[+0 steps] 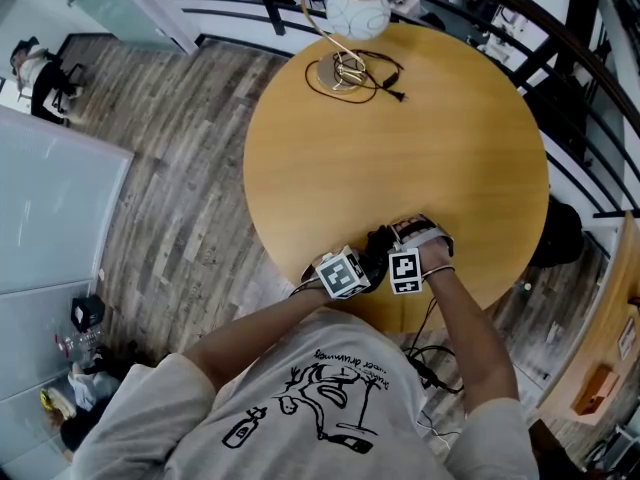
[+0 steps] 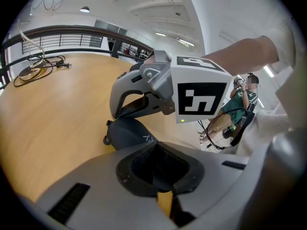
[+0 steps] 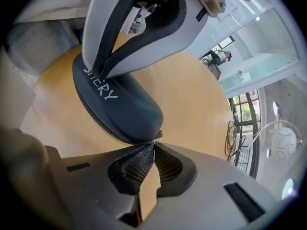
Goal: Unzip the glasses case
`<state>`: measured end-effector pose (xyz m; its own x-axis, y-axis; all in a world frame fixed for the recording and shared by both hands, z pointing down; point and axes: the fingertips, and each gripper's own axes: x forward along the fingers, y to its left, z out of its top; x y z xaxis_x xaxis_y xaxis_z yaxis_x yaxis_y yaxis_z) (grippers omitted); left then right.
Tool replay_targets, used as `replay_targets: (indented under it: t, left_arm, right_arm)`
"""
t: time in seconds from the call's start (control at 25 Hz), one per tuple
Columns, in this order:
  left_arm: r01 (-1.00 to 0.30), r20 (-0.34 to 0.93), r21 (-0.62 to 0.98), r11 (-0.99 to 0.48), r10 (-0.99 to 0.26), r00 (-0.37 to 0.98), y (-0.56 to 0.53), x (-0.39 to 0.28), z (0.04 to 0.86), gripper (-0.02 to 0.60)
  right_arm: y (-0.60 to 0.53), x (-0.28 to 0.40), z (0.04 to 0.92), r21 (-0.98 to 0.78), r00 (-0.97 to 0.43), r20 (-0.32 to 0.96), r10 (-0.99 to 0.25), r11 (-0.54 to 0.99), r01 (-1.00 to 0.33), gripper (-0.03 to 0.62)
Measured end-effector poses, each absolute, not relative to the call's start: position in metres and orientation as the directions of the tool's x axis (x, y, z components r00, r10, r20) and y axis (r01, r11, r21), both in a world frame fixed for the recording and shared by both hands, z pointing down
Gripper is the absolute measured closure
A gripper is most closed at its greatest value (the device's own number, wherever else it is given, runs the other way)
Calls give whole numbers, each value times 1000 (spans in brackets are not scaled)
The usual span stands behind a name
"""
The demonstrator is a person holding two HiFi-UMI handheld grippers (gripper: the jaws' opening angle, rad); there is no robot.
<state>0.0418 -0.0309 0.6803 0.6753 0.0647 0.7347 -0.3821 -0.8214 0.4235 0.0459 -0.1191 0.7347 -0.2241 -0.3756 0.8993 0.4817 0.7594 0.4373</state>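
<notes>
A dark zip-up glasses case [image 1: 381, 242] lies on the round wooden table [image 1: 430, 138], close to its near edge. In the right gripper view the case [image 3: 122, 104] shows white lettering and its zip line runs along the lower edge. My left gripper [image 2: 156, 150] is shut on one end of the case [image 2: 128, 134]; seen from the right gripper view, that left gripper [image 3: 101, 70] pinches the case's top. My right gripper [image 3: 153, 146] is shut at the case's other end, on the small zipper pull. From the head view both grippers [image 1: 345, 268] [image 1: 405, 260] flank the case.
A gold lamp with a white globe [image 1: 357, 10] and its looped black cable [image 1: 378, 76] stand at the table's far side. A curved black railing [image 1: 560, 58] runs behind. Wood floor lies left of the table. A person [image 2: 242, 104] stands in the background.
</notes>
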Motion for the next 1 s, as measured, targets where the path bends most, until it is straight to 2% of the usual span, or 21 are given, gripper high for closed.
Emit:
replay_targets:
  t: [0.12,0.32,0.44,0.52,0.64,0.76,1.0]
  left_arm:
    - [-382,736,420,-823,62,675,-31,42,681,575]
    - [-413,729,449,-792,57,683,-32,42,680,575]
    - [-426,733,451,-785,54,678,-32,40,680,575]
    - [-431,738,446,-784,50,673,-32,39,679,575]
    - [-440,735,453,-776,46,676,-32,37,679,575]
    - [-444,731,458,-770,42,681,-34,37,678,575]
    - [-467,692,475,-746,-11,722,-39,34,655,574]
  right_arm:
    - [-120,49,736,422,-213,906,-365,813,401,569]
    - [-109,64,741,330,-196,935,-297,929,167,568]
    - [-99,72,741,267,-212,941,-264,964,-14,568]
    - [-90,78,740,202,-253,935,-248,960,-193,568]
    - [-78,89,732,75,-333,909,-252,884,-462,568]
    - [-70,93,710,-72,-443,847,-293,763,-642,568]
    - [-61,93,647,-269,-562,704,-435,568,-777,569]
